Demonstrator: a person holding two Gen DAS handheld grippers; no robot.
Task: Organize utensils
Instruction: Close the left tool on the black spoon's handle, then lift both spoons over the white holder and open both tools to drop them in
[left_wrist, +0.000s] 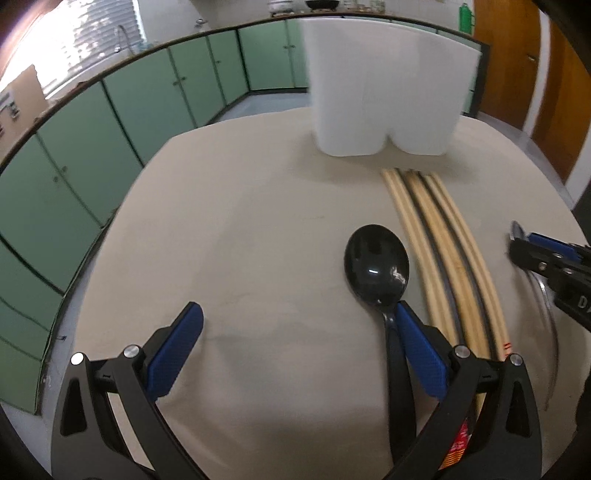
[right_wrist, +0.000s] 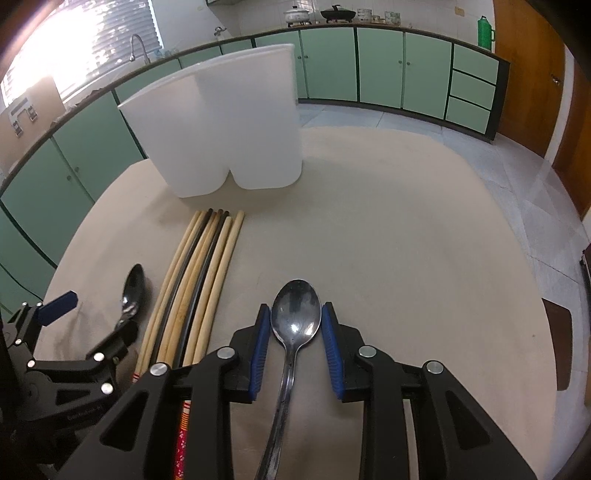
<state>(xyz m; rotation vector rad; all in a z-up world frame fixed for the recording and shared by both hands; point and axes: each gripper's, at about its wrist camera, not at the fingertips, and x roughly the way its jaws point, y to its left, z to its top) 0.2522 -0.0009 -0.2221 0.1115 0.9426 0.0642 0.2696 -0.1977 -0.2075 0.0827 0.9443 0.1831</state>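
The metal spoon's (right_wrist: 295, 317) handle runs under the right gripper (right_wrist: 295, 314) and off the bottom edge, its end hidden. The blue pads sit narrowed at either side of the bowl — whether they press it is hard to tell. The black spoon's (left_wrist: 376, 269) handle likewise vanishes beneath the left gripper (left_wrist: 299, 325), whose jaws stand spread wide with one pad just beside the handle. Between the two spoons lie the chopsticks (right_wrist: 201, 284), their near ends covered by the gripper frames. The white two-part holder (right_wrist: 225, 133) stands upright just beyond the chopstick tips, its inside unseen. To the right the beige table (right_wrist: 406, 240) lies bare up to its edge. Green cabinets (right_wrist: 380, 70) line the kitchen walls — bright glare washes out the window.
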